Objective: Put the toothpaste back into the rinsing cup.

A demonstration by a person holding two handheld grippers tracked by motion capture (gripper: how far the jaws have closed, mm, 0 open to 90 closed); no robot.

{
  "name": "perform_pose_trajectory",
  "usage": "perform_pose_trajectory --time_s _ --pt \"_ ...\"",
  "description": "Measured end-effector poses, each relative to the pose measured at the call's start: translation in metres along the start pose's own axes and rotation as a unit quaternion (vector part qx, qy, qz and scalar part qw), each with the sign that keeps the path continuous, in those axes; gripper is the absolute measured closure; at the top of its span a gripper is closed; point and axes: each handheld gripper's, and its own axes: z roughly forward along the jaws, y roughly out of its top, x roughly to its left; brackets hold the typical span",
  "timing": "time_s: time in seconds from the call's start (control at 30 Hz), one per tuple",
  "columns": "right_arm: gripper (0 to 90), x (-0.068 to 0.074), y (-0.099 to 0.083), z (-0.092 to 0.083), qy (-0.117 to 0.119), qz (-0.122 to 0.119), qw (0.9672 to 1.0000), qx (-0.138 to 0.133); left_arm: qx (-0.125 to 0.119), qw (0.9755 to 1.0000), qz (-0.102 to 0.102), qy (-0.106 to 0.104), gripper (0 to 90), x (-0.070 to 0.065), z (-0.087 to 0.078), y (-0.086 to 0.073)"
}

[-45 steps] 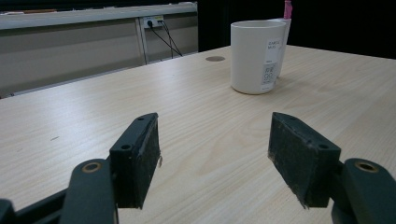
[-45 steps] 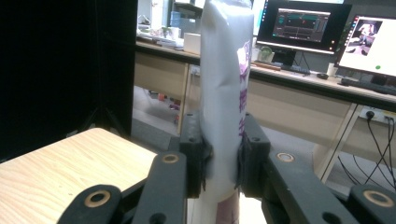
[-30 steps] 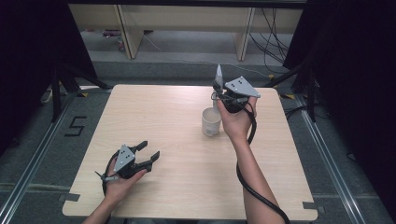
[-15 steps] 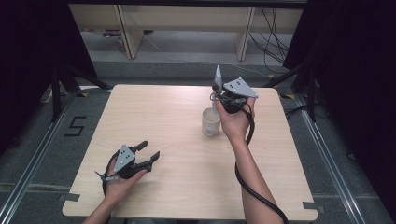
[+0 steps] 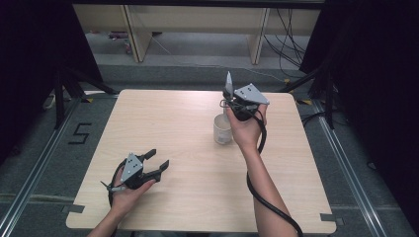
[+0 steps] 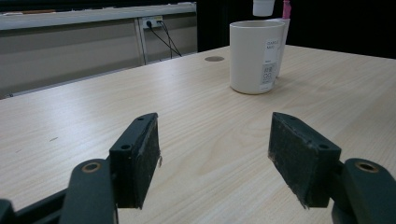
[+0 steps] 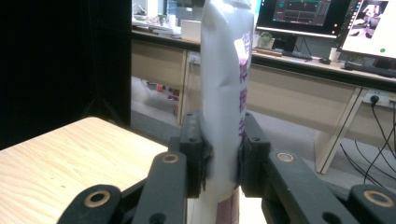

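The right gripper (image 7: 223, 158) has its two black jaws clamped on the lower part of a white tube (image 7: 226, 93) with purple print down one side. The tube stands upright between the pads, its long axis vertical, its flat crimped end toward 12 o'clock and its lower end dropping out of the right gripper view at 6 o'clock. In the high view the same tube (image 5: 228, 85) rises as a pale sliver at 12 o'clock from the right gripper (image 5: 231, 98), held above the table (image 5: 188, 123), with the white mug (image 5: 222, 129) just below it toward 6 o'clock. The gripper body and the hand (image 5: 245, 129) cover the tube's lower part there, so whether its cap end reaches the mug's mouth cannot be told.

The left gripper (image 6: 212, 154) has its jaws spread wide with nothing but bare tabletop between the pads. Straight ahead of it, toward 1 o'clock in the left gripper view, stands the mug (image 6: 254, 56), upright, a printed label on its side; nothing lies between jaws and mug. Above the mug's rim a white cap (image 6: 263, 7) is cut off by the top edge. In the high view the left gripper (image 5: 147, 167) rests low near the table's 7 o'clock corner, well apart from the mug.

Beyond the table, toward 12 o'clock, are wooden desk legs (image 5: 257, 34) and trailing cables (image 5: 291, 29); the print on the tube is too blurred to read
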Motion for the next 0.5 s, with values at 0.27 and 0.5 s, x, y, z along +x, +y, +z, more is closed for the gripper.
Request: perform_pose_trajectory --time_s 0.27,0.5 --pt "75.8 0.000 -0.005 0.004 -0.001 -0.002 1.0000 0.001 0.000 1.0000 0.000 0.000 33.3 0.000 0.000 0.000" --pt "75.8 0.000 -0.011 0.007 0.001 0.004 0.9999 0.012 0.000 1.0000 0.000 0.000 33.3 0.000 0.000 0.000"
